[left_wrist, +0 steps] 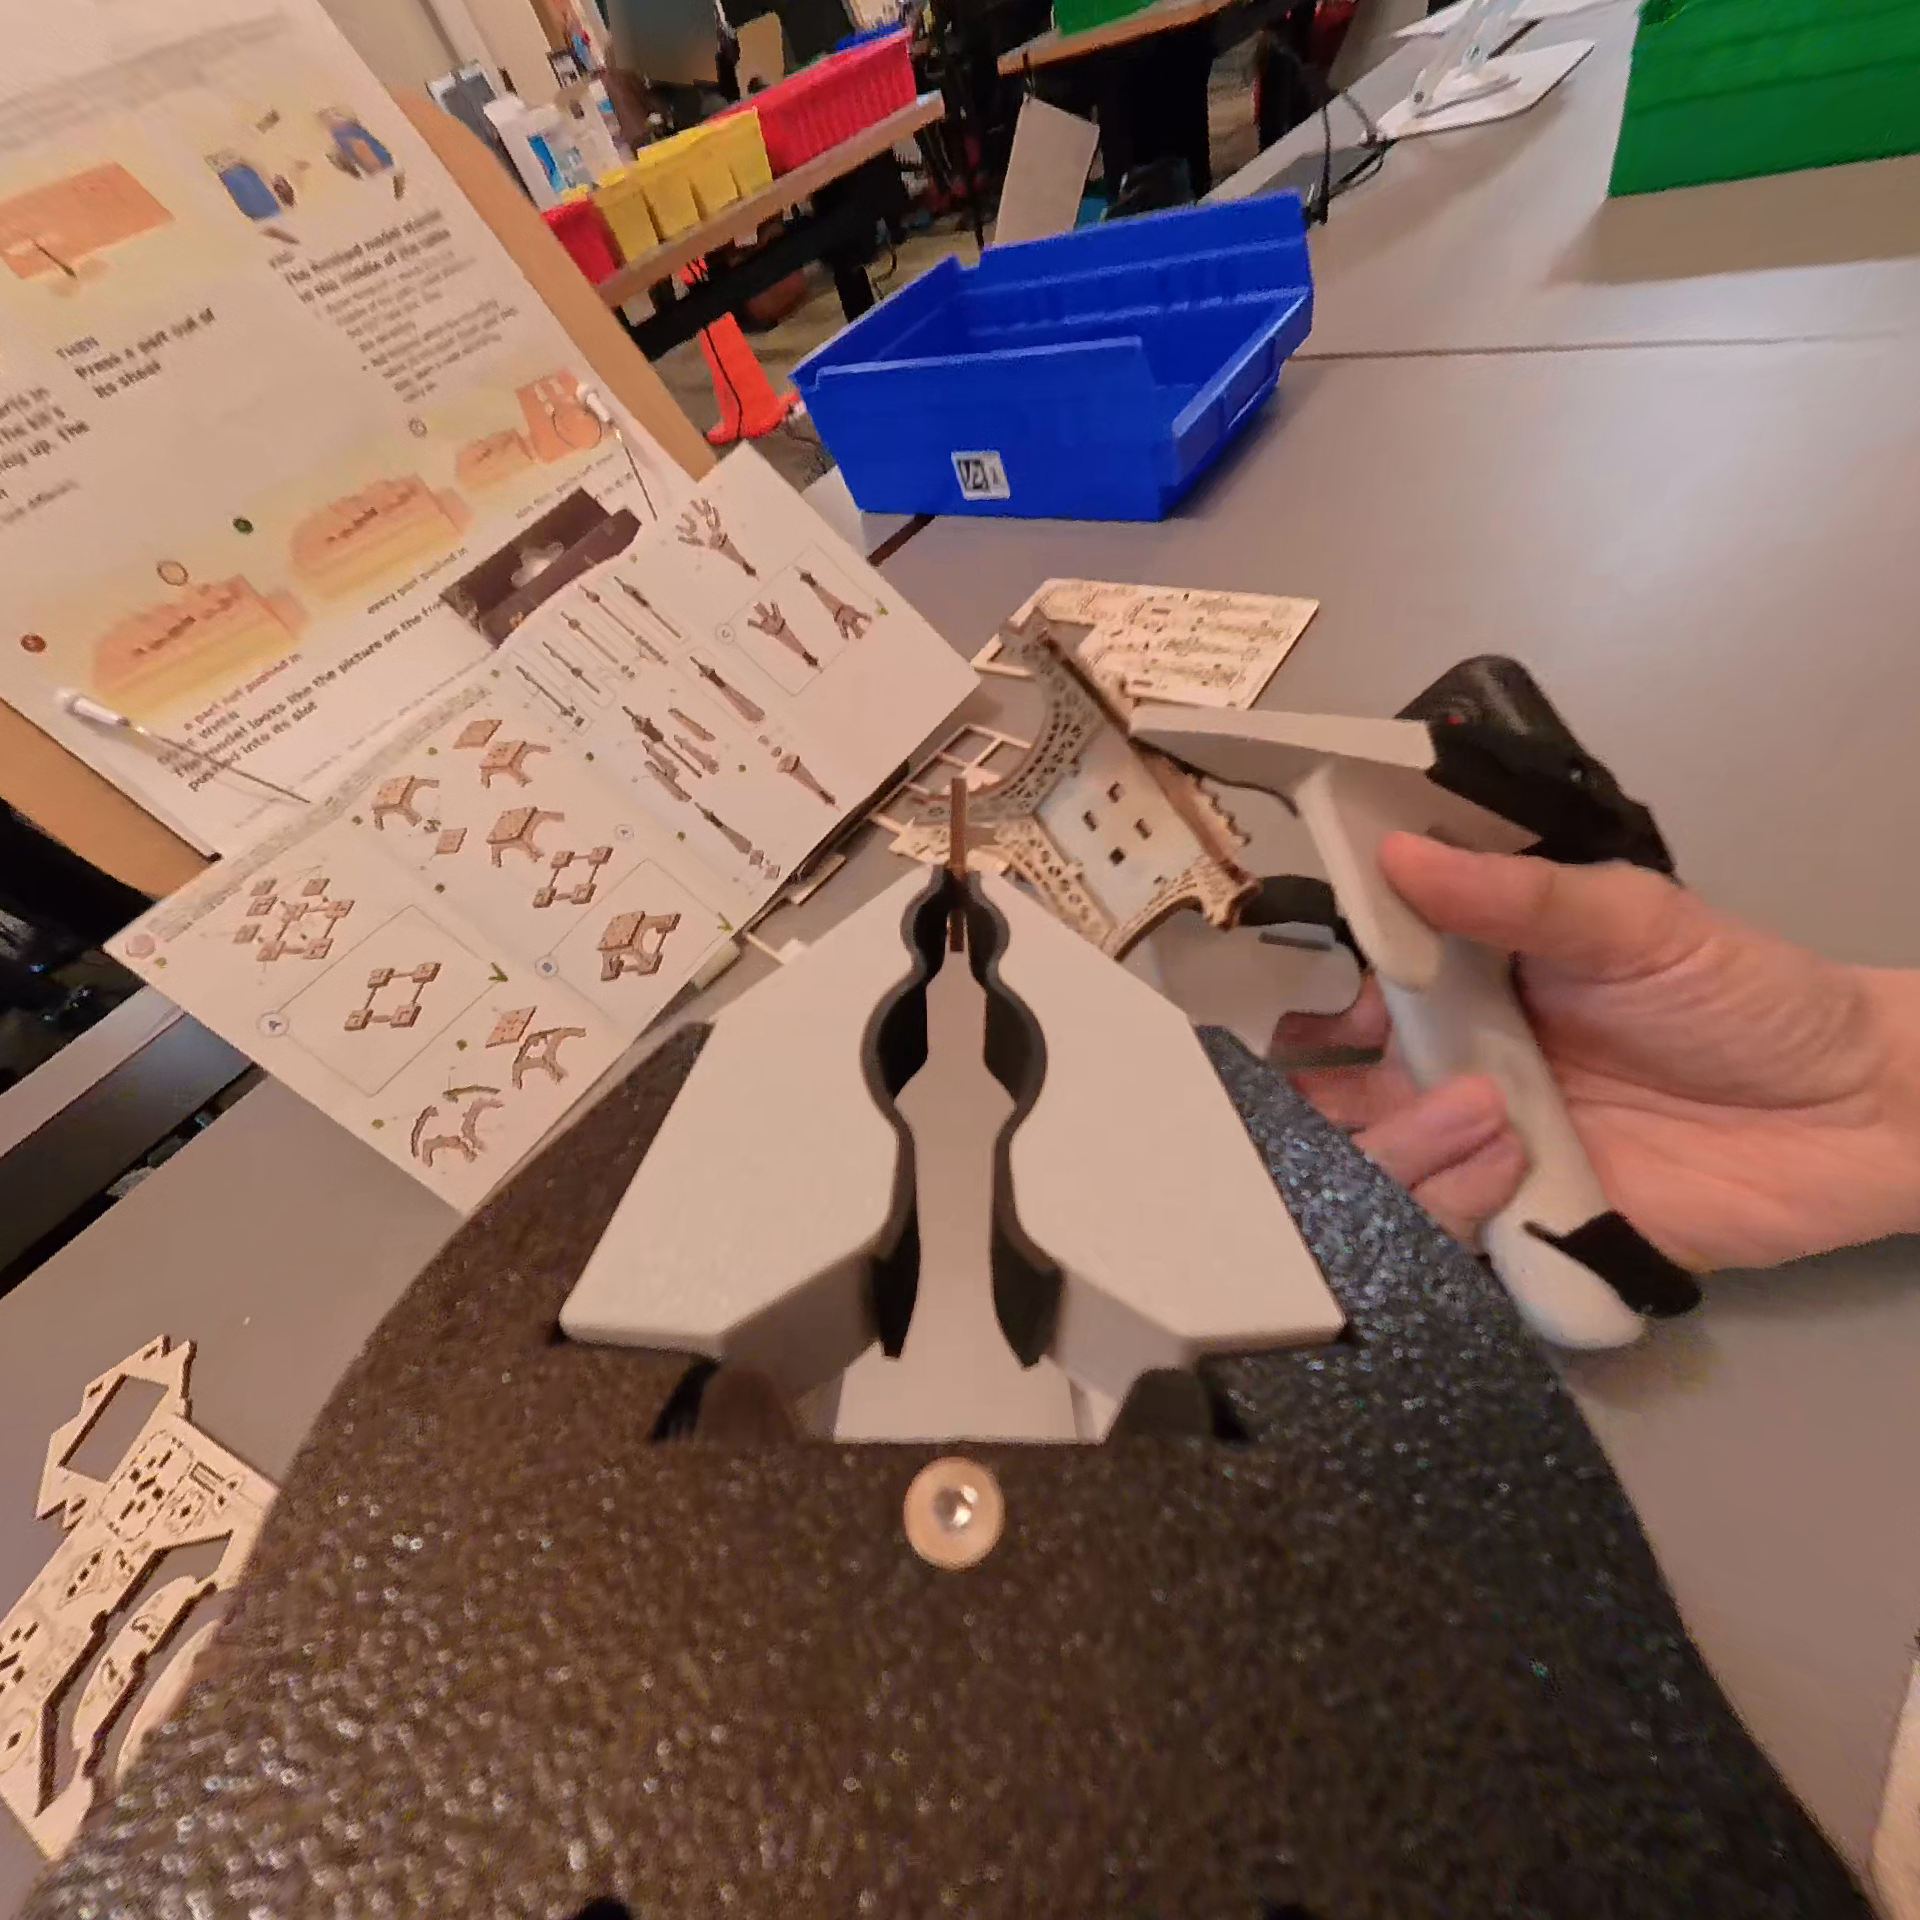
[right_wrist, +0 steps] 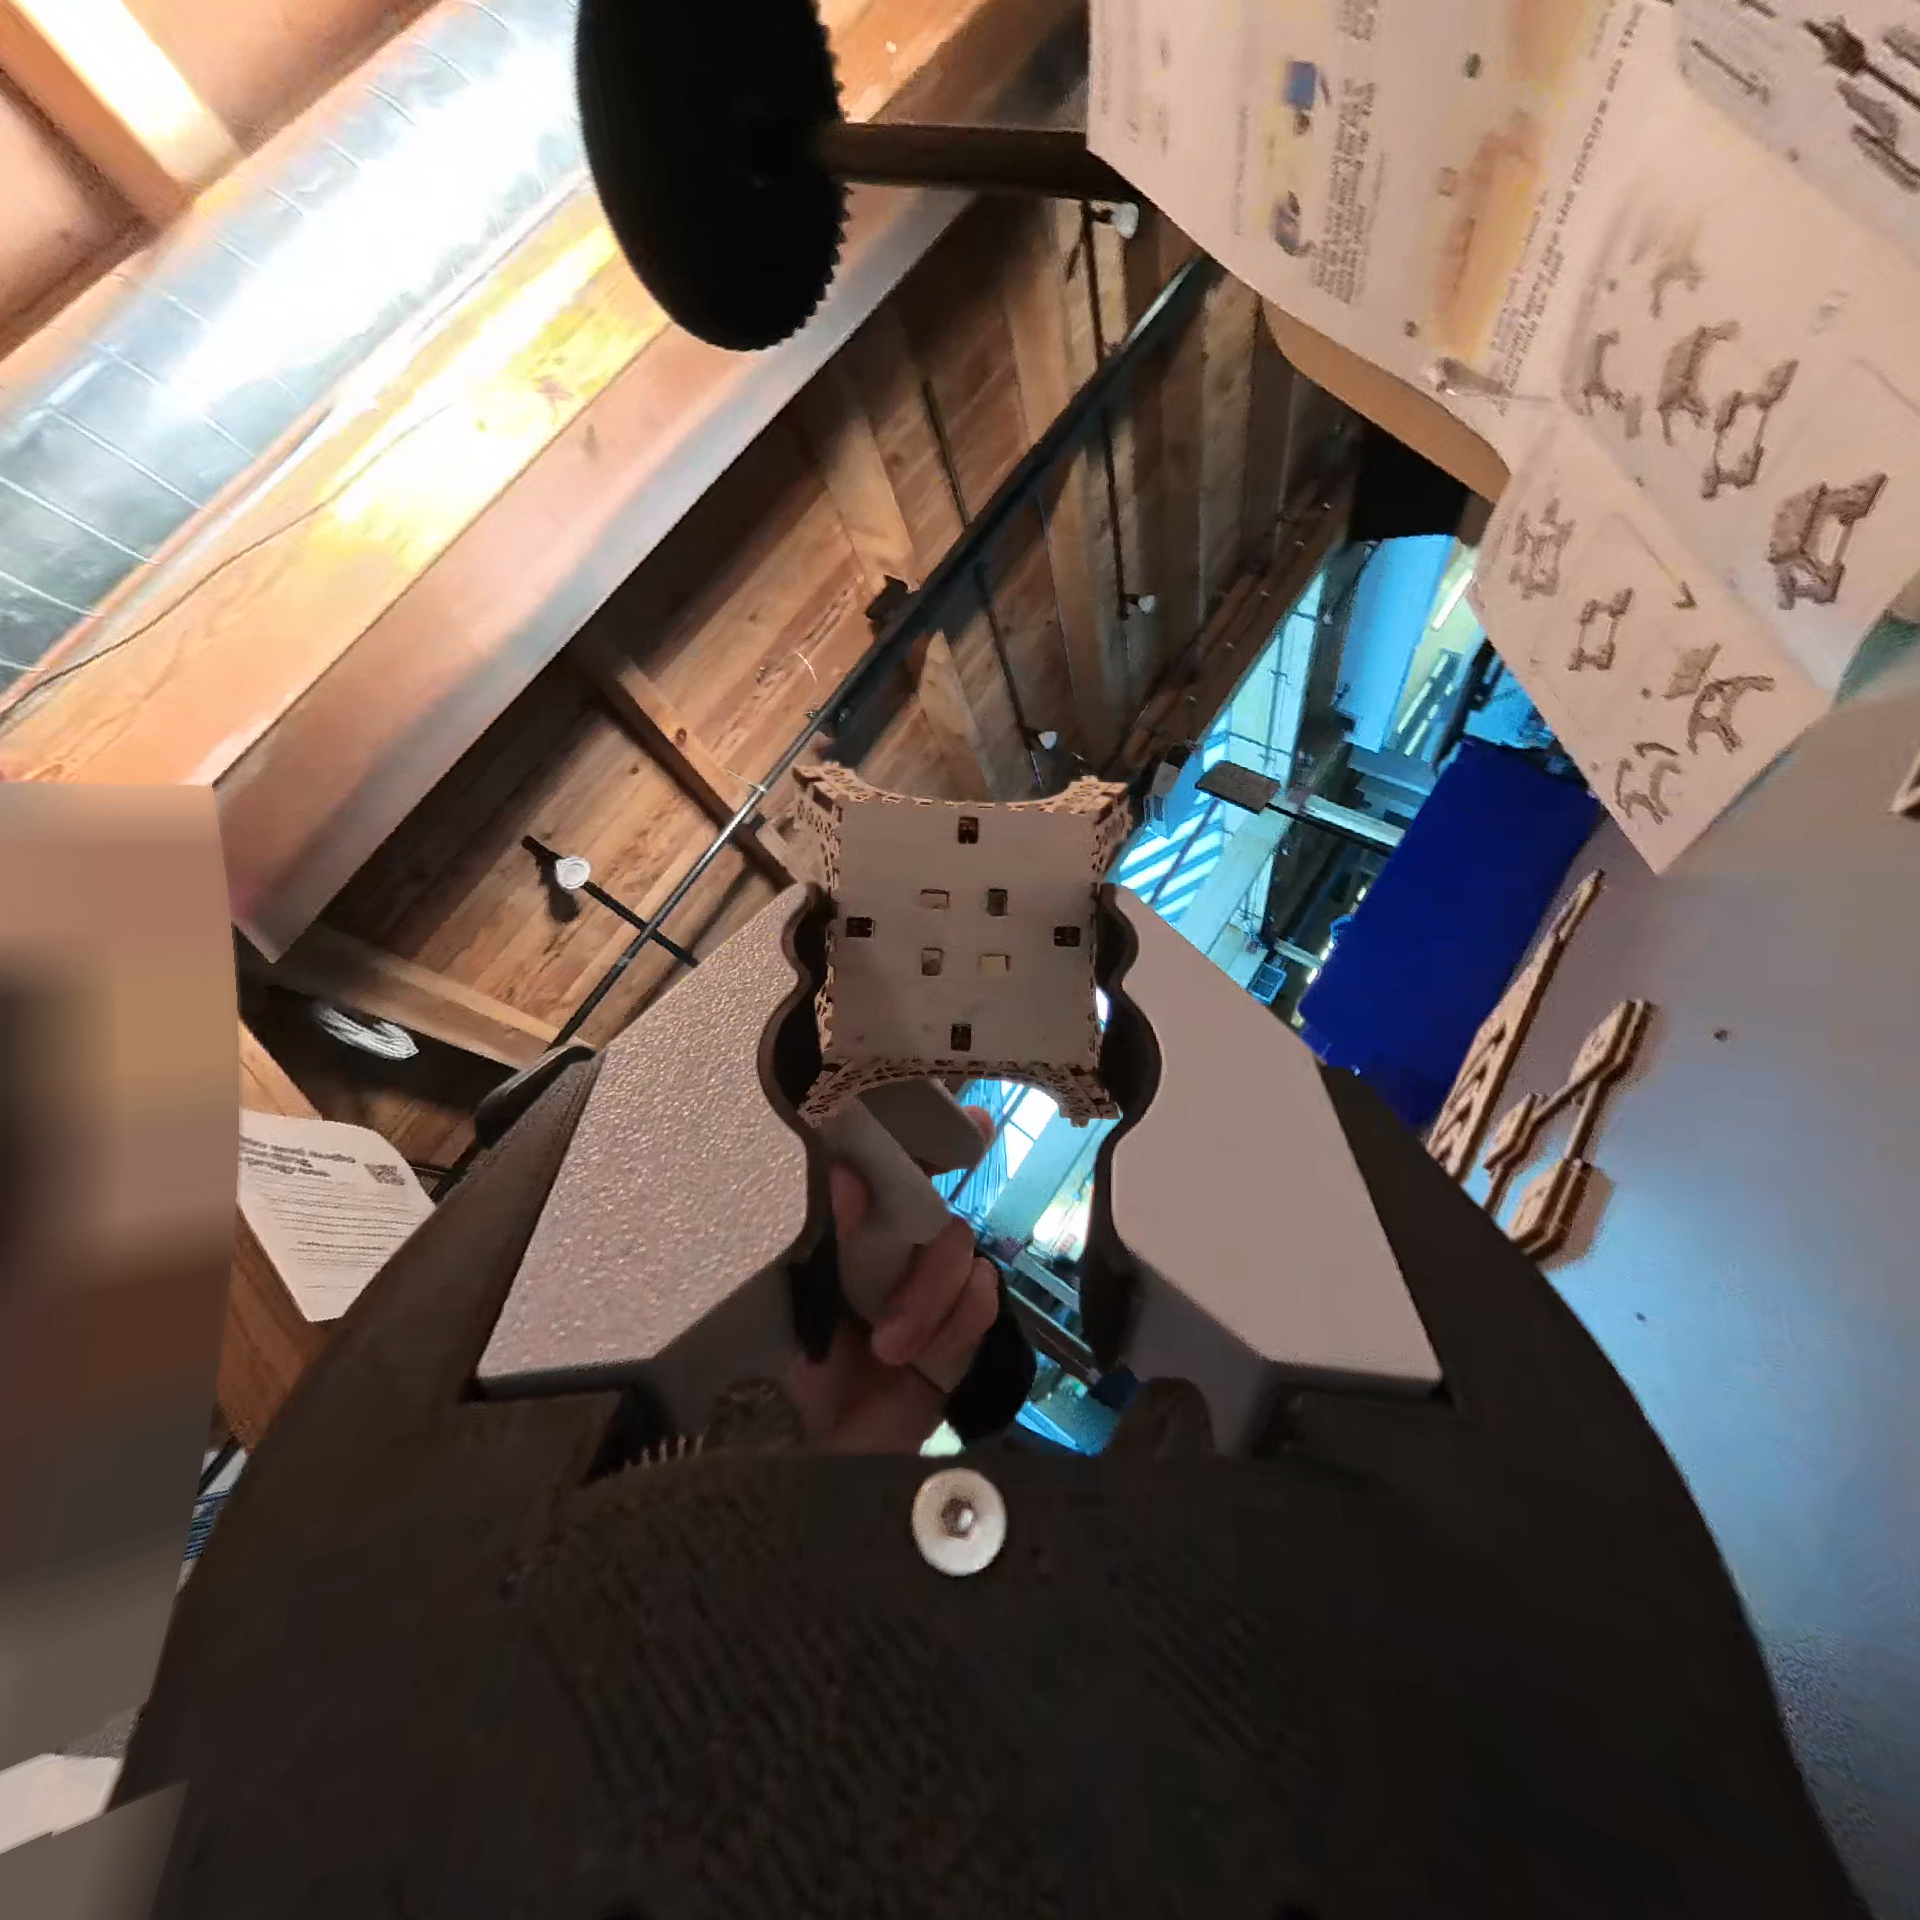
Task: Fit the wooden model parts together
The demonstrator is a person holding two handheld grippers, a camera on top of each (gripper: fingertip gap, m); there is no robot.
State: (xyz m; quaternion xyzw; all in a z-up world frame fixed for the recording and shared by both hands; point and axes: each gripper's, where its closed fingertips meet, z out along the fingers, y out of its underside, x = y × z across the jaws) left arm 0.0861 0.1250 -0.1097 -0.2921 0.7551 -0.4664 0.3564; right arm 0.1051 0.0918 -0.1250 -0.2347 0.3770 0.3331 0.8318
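Grey counter (left_wrist: pixel 1558 582) carries a blue bin (left_wrist: pixel 1049 364), an open instruction leaflet (left_wrist: pixel 499 821) and cut-out wooden sheets (left_wrist: pixel 1184 634). Left gripper (left_wrist: pixel 957 914) is clamped on a thin wooden stick (left_wrist: pixel 957 831), held upright near its tips. Right gripper (right_wrist: pixel 961 956), tilted toward the ceiling, is clamped on a wooden tower base (right_wrist: pixel 961 956), lifted off the counter just beside the stick. A hand (left_wrist: pixel 1662 1060) grips its handle.

Stick's (left_wrist: pixel 957 873) lower end perhaps jaw-hidden.
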